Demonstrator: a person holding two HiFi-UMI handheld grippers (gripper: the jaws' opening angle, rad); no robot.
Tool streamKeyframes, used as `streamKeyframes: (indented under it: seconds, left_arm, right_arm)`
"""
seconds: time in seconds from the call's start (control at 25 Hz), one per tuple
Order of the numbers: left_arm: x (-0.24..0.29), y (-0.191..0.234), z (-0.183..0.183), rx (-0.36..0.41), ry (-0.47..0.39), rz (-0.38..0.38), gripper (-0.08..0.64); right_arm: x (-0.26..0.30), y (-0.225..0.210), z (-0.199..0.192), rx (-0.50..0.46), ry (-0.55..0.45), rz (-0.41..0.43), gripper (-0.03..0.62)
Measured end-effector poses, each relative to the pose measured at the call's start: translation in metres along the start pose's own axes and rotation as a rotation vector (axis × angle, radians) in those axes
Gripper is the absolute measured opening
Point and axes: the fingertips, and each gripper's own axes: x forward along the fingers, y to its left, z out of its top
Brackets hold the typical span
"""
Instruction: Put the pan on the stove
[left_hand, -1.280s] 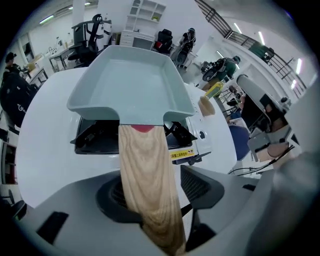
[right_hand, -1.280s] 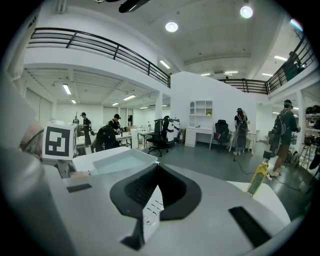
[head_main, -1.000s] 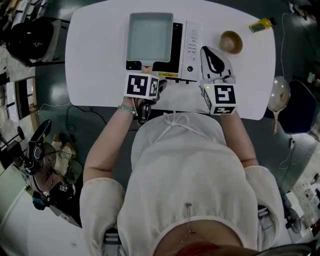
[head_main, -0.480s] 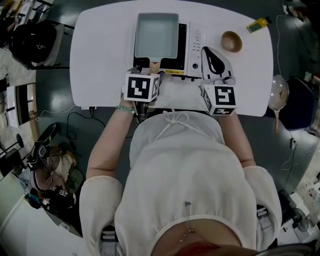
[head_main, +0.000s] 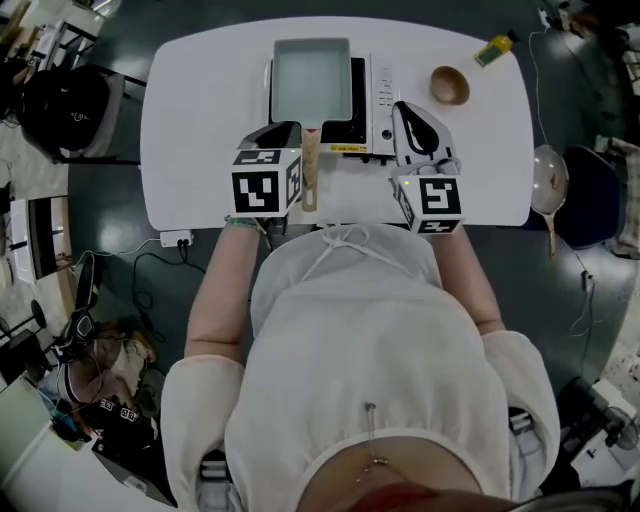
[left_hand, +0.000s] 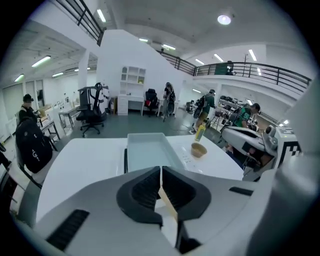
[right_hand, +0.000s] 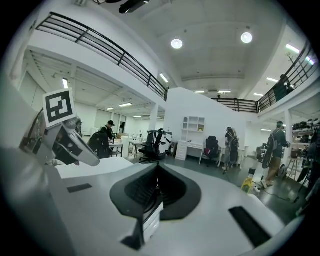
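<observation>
On stove (head_main: 382, 95): pan (head_main: 311, 78), hdl (head_main: 310, 170) over front edge.

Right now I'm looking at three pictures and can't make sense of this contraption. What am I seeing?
A person works with two handheld clamps: a left gripper and a right gripper. The top-down picture comes from a camera on their head; the other two look along each gripper's jaws. On the white table a rectangular pan sits on a stove, with a brown bowl and yellow bottle. The left gripper has just closed its jaws on nothing; the right is shut and empty.
</observation>
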Motion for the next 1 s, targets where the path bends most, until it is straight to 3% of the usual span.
streamKeyframes:
  seconds: [0.12,0.28,0.44,0.52,0.64,0.8,1.0]
  left_arm:
    - [-0.014,0.0,0.03,0.048,-0.128,-0.014,0.026]
    - [-0.036,-0.008,0.063,0.172,-0.292,-0.036,0.028]
    - [-0.072,-0.027,0.096,0.28,-0.552,-0.109,0.028]
    - [-0.086,-0.029,0.105,0.319,-0.648,-0.109,0.028]
    - [-0.097,-0.029,0.107,0.327,-0.717,-0.12,0.028]
    - [-0.116,-0.03,0.108,0.283,-0.796,-0.193,0.029]
    - [-0.115,-0.012,0.105,0.251,-0.795,-0.144,0.028]
  right_arm:
    - [-0.002,-0.003,0.009,-0.004,-0.016,-0.019,0.008]
    - [-0.006,-0.005,0.021,-0.014,-0.046,-0.022,0.008]
    - [-0.011,-0.007,0.032,-0.027,-0.077,-0.014,0.008]
    - [-0.014,-0.007,0.037,-0.026,-0.097,-0.004,0.008]
    - [-0.017,-0.007,0.044,-0.023,-0.126,0.015,0.008]
    - [-0.022,-0.004,0.054,-0.055,-0.158,0.037,0.006]
    - [-0.023,0.0,0.058,-0.041,-0.167,0.049,0.005]
